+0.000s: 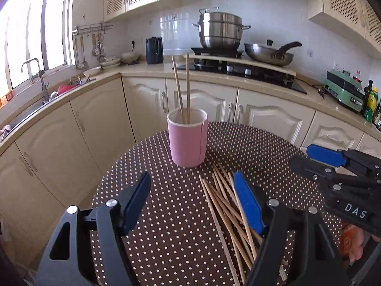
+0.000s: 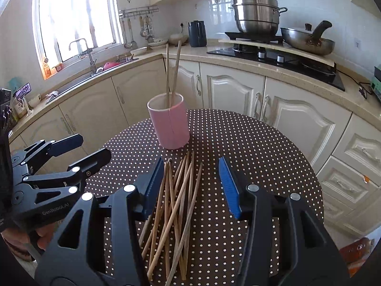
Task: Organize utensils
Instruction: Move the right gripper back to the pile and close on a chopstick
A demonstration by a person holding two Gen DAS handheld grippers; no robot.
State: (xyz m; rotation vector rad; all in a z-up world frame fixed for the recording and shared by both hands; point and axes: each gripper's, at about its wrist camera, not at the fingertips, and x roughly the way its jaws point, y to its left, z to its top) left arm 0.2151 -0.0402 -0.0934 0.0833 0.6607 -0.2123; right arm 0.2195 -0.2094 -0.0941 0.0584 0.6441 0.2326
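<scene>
With 2 chopsticks standing in the pink cup point(image 2: 169, 124), you're at the next pick: both your left gripper point(image 1: 193, 205) and right gripper point(image 2: 190, 186) have empty jaws apart over the loose chopsticks point(image 2: 176, 214) on the bench point(image 2: 262, 147), so single 1 out.

Chopsticks point(image 2: 176, 209) pale matt wood; cup point(image 1: 188, 140) smooth matt pink; tablecloth point(image 1: 238, 143) dotted brown; pot point(image 1: 220, 31) shiny metal.

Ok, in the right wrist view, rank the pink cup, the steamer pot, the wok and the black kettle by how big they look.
1. Pink cup, nearest the camera, so it looks largest.
2. Steamer pot and wok: about alike, unranked.
3. Black kettle, smallest.
</scene>
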